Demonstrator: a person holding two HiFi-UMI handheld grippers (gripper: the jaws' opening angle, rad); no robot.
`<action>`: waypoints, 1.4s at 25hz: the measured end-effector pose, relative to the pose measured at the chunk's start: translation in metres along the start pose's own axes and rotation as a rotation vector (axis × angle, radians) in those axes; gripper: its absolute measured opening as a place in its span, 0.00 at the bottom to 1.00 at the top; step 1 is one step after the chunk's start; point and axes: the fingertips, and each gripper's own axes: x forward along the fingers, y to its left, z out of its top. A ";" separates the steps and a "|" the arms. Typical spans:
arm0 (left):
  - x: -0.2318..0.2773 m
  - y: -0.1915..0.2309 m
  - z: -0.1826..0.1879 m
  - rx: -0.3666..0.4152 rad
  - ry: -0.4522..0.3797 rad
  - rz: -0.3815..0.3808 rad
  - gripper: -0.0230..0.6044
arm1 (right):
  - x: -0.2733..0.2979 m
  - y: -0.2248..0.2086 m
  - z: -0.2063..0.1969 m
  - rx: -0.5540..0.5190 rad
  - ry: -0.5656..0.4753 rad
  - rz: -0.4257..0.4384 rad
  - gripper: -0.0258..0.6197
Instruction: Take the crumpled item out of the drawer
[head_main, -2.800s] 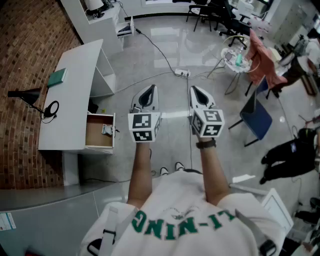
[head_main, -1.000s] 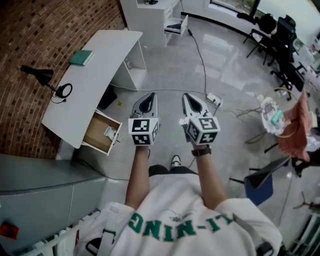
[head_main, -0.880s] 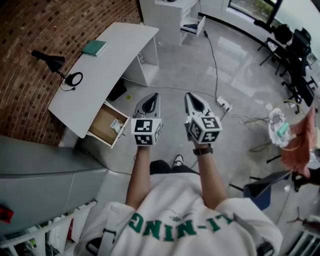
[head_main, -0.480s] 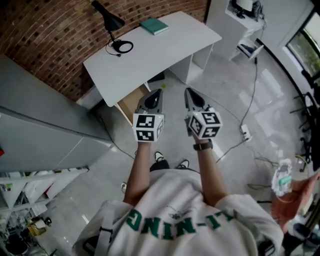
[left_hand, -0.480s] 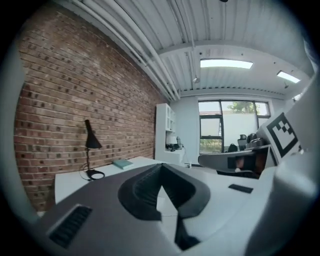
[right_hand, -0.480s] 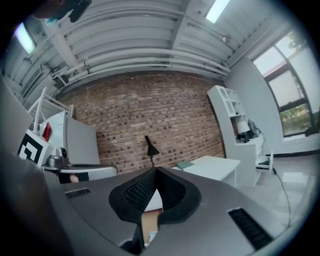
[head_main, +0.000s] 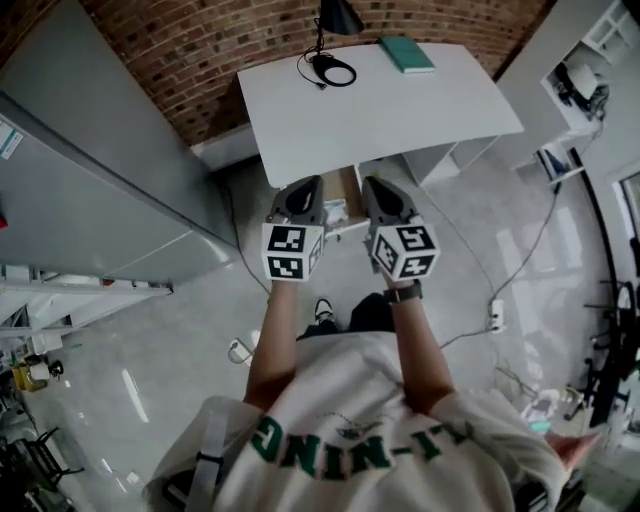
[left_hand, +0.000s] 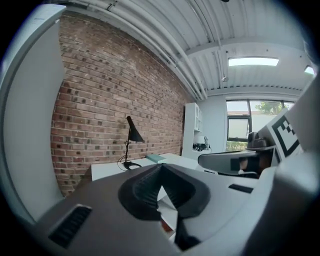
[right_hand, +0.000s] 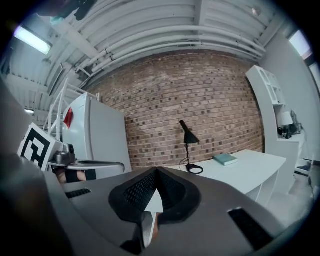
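white desk (head_main: 400, 120) | lamp (head_main: 340, 14), teal book (head_main: 406, 54) on top | drawer (head_main: 348, 186) open | brick wall (head_main: 200, 40)

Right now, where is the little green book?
In the head view, the green book lies on the white desk, near its far edge by the brick wall, just right of the black lamp.

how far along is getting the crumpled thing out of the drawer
Done: the drawer under the white desk stands open, and the person faces it. In hand: nothing. The left gripper and right gripper are both shut and empty, held above the drawer. Left: open a gripper, reach in, grasp the crumpled item and lift it out.
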 end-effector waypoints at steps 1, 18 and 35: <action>0.000 0.007 -0.007 -0.012 0.010 0.007 0.03 | 0.007 0.005 -0.007 -0.005 0.018 0.013 0.05; 0.110 0.028 -0.153 -0.102 0.343 -0.024 0.03 | 0.084 -0.043 -0.111 0.091 0.267 0.068 0.05; 0.200 0.030 -0.366 -0.152 0.736 -0.137 0.03 | 0.130 -0.120 -0.244 0.105 0.476 0.104 0.05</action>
